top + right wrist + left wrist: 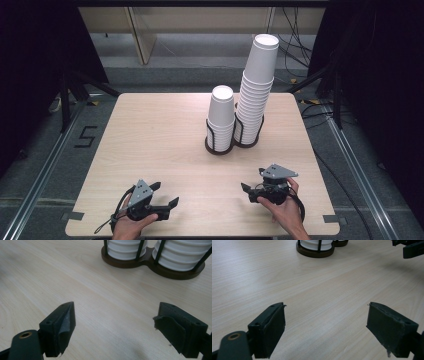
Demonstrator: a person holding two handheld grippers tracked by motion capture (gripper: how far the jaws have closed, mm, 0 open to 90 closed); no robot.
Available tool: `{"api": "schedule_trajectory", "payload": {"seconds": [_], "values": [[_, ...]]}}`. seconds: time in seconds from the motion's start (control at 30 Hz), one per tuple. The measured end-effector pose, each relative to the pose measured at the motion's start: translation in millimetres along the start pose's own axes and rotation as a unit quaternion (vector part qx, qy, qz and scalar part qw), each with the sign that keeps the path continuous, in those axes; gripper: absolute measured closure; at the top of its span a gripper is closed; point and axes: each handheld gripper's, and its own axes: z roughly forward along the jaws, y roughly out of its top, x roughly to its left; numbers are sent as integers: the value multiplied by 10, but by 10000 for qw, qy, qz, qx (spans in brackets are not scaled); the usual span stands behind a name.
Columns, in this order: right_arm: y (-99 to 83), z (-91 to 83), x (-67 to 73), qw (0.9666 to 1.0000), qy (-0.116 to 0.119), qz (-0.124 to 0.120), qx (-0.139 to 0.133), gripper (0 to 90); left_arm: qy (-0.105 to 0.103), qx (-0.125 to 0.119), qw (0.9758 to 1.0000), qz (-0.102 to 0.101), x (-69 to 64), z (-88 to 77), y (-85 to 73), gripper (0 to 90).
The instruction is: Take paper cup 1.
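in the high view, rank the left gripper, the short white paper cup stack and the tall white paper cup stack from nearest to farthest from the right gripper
1. Short white paper cup stack: ahead of the right gripper, slightly to its left.
2. Tall white paper cup stack: just behind, in the right ring of the black wire holder; close to the first.
3. Left gripper: across the wooden table, near the front edge.

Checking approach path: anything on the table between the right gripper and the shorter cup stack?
Nothing visible. Bare table lies between the open right gripper and the shorter cup stack; the taller cup stack stands beside it, to its right.
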Motion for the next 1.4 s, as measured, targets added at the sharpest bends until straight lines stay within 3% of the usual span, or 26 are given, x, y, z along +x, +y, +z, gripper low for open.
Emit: {"api": "schedule_trajectory", "payload": {"seconds": [0.03, 0.07, 0.1, 0.2, 0.37, 0.43, 0.47, 0.7, 0.8, 0.83, 0.87, 0.93, 1.03, 1.07, 1.4], "values": [[-2, 1, 22, 9999, 22, 127, 29, 165, -1, -44, 10000, 23, 13, -5, 1, 148], [0, 10, 5, 9999, 97, 57, 23, 165, 10, -62, 10000, 4, 13, -10, 3, 148], [-2, 0, 38, 9997, 67, 243, 44, 165, 18, -63, 10000, -7, 13, -15, 5, 147], [12, 7, 10, 9999, 98, 56, -30, 162, 39, -71, 10000, 6, 14, -18, 6, 148], [26, 25, 16, 9997, 204, 24, -154, 160, 39, -94, 9999, 11, 13, -18, 5, 147], [42, 16, 11, 9997, 106, -95, -223, 160, 46, -97, 9999, 0, 13, -18, 4, 147], [49, 9, 37, 9997, 145, 73, -187, 159, 40, -102, 9999, 0, 14, -18, 2, 148], [110, 29, 19, 9992, 253, 11, -307, 163, 76, -137, 9999, 2, 19, -17, -2, 147], [162, 32, 12, 9990, 241, 18, -366, 162, 105, -137, 9998, -9, 17, -21, 1, 148], [181, 16, 38, 9991, 207, 175, -334, 163, 85, -154, 9998, -5, 20, -16, -1, 147], [216, 22, -2, 9988, 203, -109, -431, 163, 99, -149, 9998, -4, 20, -17, -1, 147], [254, 11, 30, 9989, 239, 122, -396, 165, 101, -119, 9999, 10, 27, -16, -2, 147], [318, 47, 9, 9982, 283, -60, -534, 165, 126, -93, 9999, -12, 25, -19, -3, 147], [350, 48, 23, 9983, 262, 19, -510, 165, 98, -117, 9999, -11, 29, -16, -3, 147], [609, 124, 72, 9968, 359, -73, -712, 165, 119, -87, 9999, 25, 27, -31, 5, 147]]}}
